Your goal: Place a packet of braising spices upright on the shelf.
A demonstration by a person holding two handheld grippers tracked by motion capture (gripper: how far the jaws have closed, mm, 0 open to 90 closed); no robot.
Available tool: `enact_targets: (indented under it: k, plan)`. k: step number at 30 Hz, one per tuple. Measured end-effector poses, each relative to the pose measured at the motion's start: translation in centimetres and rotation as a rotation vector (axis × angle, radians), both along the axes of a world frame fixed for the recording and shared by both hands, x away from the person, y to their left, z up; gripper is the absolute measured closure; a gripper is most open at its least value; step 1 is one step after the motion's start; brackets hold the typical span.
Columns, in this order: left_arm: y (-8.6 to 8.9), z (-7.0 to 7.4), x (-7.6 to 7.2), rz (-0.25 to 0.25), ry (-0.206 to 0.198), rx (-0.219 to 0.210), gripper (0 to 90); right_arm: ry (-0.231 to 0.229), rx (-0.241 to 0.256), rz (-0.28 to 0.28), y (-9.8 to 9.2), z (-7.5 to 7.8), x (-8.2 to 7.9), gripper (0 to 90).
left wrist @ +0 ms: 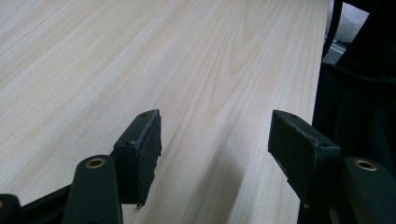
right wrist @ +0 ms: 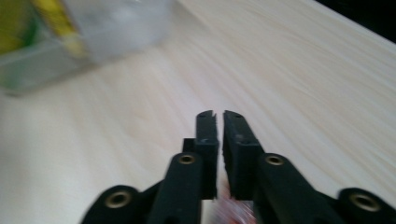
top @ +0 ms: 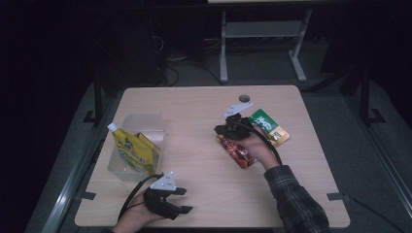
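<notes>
My right gripper (top: 218, 130) is over the middle of the wooden table (top: 194, 107), pointing left. In the right gripper view its jaws (right wrist: 219, 114) stand almost together, and a blurred bit of the red pouch (right wrist: 233, 210) shows between their bases. The red pouch (top: 238, 153) stretches back under the person's right hand. A green and orange pouch (top: 269, 127) lies just right of that hand. My left gripper (top: 187, 200) rests near the table's front edge, open, with only bare wood between its jaws (left wrist: 215, 121).
A clear plastic container (top: 145, 119) stands at the table's left and holds a yellow spouted pouch (top: 128, 148); both show blurred in the right gripper view, the container (right wrist: 116, 23) and the pouch (right wrist: 51, 14). A small round hole (top: 244, 98) sits near the far edge.
</notes>
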State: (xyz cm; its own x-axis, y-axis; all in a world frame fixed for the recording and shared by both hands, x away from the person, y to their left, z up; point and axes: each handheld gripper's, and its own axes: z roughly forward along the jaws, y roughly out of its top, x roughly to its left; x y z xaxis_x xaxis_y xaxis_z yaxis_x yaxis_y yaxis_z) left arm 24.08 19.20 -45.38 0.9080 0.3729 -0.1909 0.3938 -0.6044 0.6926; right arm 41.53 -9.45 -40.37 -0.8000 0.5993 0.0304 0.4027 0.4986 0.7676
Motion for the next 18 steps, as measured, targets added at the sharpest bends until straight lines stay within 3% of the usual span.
enact_targets:
  k: [2,6,10,15,18]
  plan:
    - [0.0,0.0,0.0,0.000,-0.002,-0.001,34.3,0.012,-0.019,-0.068,-2.1,-0.4,0.7,89.7]
    - [0.1,0.1,0.0,-0.005,-0.006,0.002,34.2,0.025,0.009,-0.191,-6.4,-0.7,2.1,90.0]
    - [0.1,0.1,-0.1,0.000,-0.004,-0.001,34.2,0.026,0.001,-0.273,-9.6,-1.2,3.1,90.0]
    - [0.1,0.0,0.0,-0.004,-0.004,0.001,34.3,0.054,-0.040,-0.402,-13.6,-2.9,4.4,90.0]
    - [0.1,0.0,0.0,-0.001,-0.001,-0.001,34.3,0.065,-0.046,-0.464,-15.0,-3.7,4.8,90.0]
